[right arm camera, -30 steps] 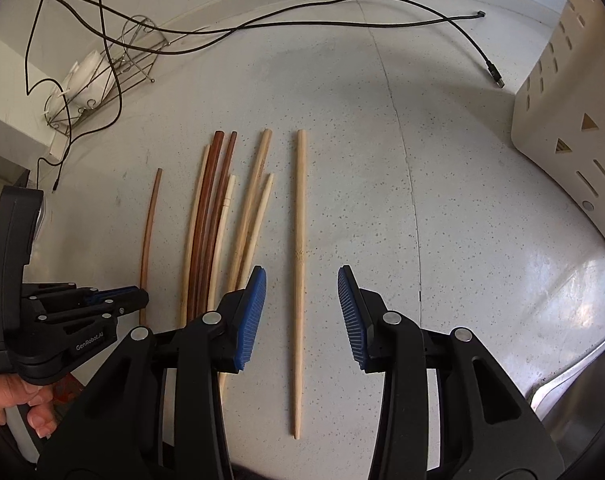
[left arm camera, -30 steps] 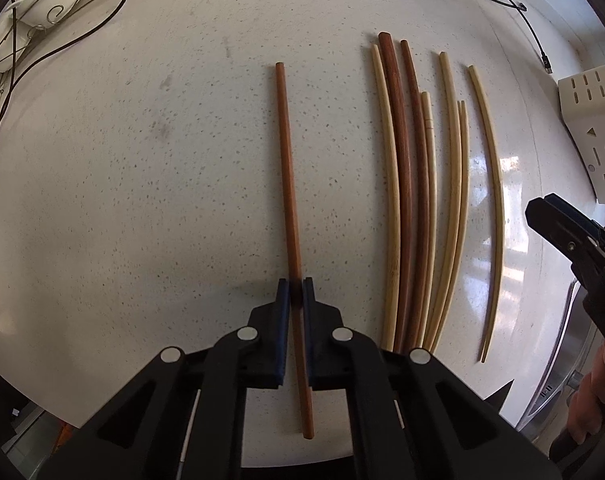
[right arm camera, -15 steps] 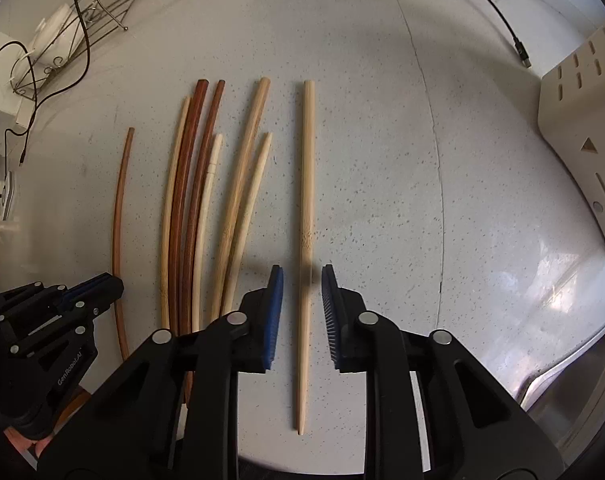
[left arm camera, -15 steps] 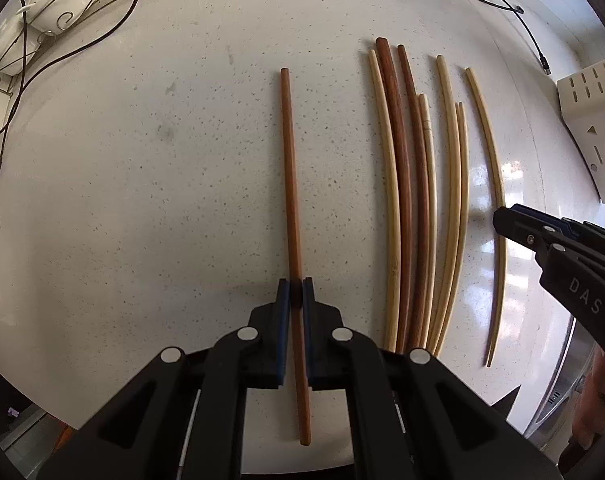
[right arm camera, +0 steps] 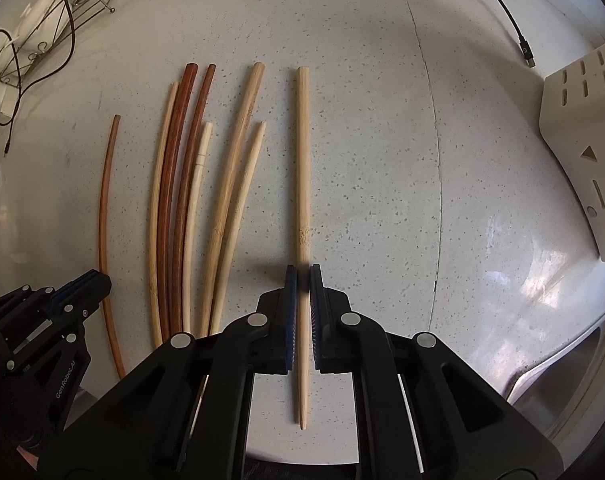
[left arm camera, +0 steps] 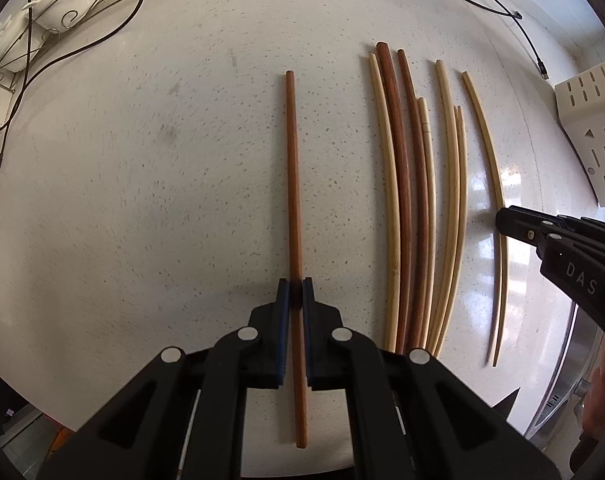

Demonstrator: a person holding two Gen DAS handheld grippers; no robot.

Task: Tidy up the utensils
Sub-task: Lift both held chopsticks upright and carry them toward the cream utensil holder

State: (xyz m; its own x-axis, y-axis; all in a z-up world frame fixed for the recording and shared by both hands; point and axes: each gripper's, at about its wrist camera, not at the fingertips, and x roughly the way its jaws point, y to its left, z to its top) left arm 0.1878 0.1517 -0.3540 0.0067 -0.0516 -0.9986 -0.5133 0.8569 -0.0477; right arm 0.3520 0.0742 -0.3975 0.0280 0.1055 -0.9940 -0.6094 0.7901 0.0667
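Right gripper (right arm camera: 303, 276) fingers now closed onto light bamboo chopstick (right arm camera: 302, 160), lying on counter (right arm camera: 382, 160) right of loose pile (right arm camera: 190, 200). My left gripper (left arm camera: 296, 290) stays clamped on reddish chopstick (left arm camera: 291, 160). Both ready to lift, I judge.

Both grippers were matte black plastic with round silver screw heads. The left gripper (left arm camera: 296, 294) and right gripper (right arm camera: 303, 278) had blue ribbed pads (right arm camera: 290, 312). White lettering read "DAS" on one, "GenRobot.AI" on the other. Bare skin showed behind.
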